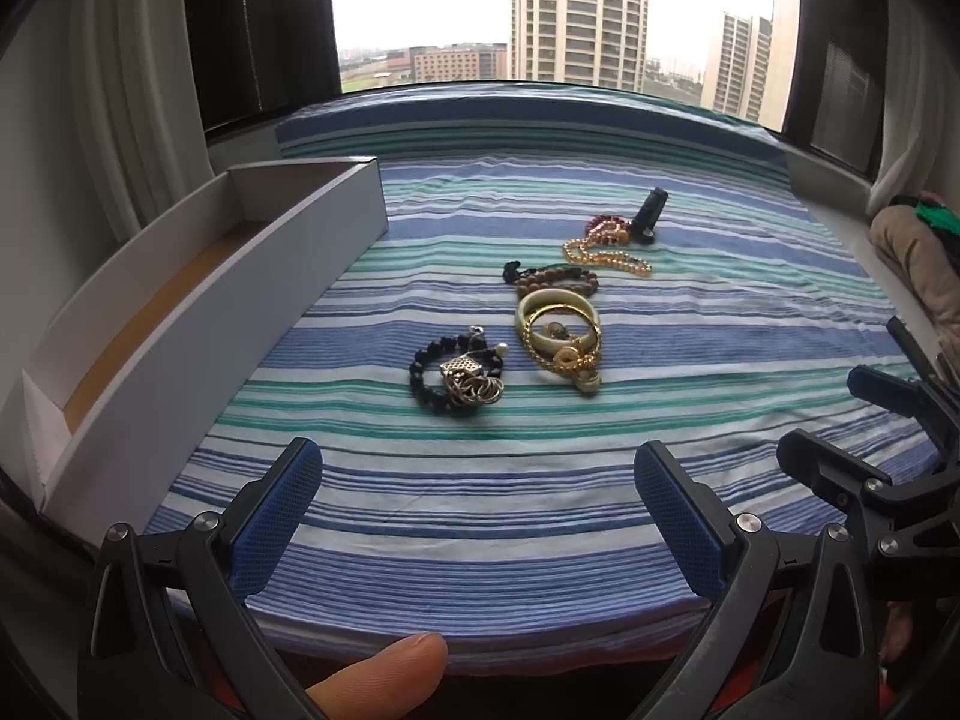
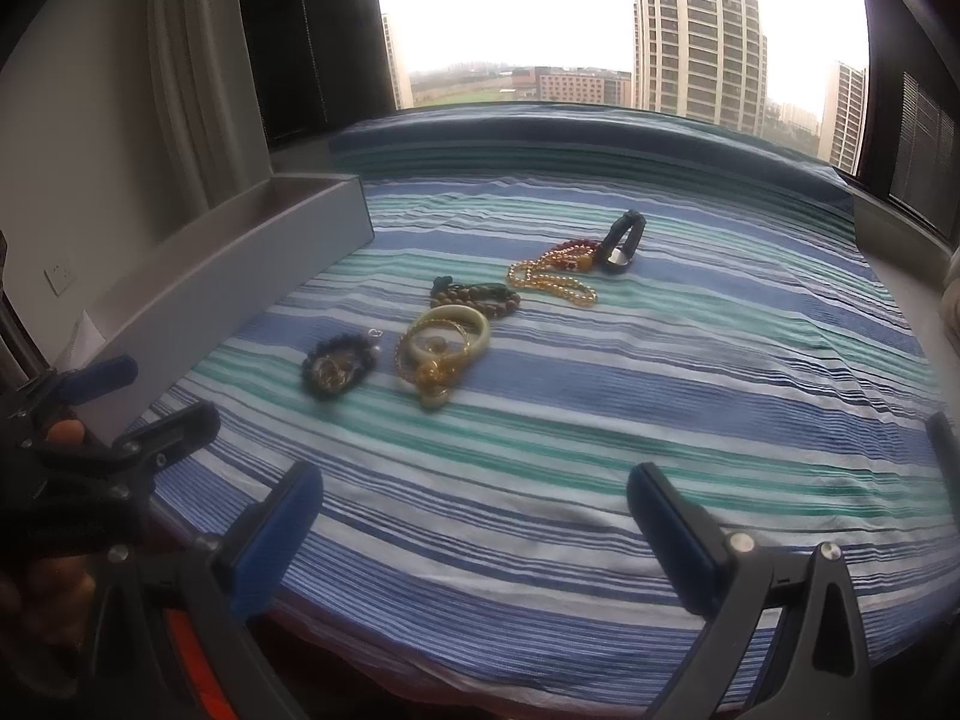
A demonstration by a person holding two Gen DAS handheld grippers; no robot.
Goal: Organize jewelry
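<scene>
Jewelry sits in a loose line mid-cloth, nothing in the box: black bead bracelet (image 1: 447, 375) with a tangle of metal rings on it nearest the box, cream bangle (image 1: 558, 324) overlapped by gold chain just right of it, brown bead bracelet (image 1: 561, 277) behind that, then gold bead strand (image 1: 606, 257) touching a dark red bead piece (image 1: 606, 227), black watch (image 1: 649, 211) at the far end. White box (image 1: 198, 312) lies along the left edge of the striped cloth (image 1: 480, 480), open top, tan bottom. Left gripper (image 1: 477, 468) spread wide, holding nothing, low over the near cloth edge, well short of the jewelry; a fingertip (image 1: 384, 675) shows under it. Right gripper (image 2: 474, 489) likewise spread and empty. Left view is sharp: shows the box interior and a beige bundle (image 1: 912, 258) at far right. Right view is blurrier, box looks grey, interior mostly hidden, but it shows a wall socket (image 2: 60, 275) left of the box and the watch loop side-on (image 2: 624, 246). Each view catches the other gripper at its edge
</scene>
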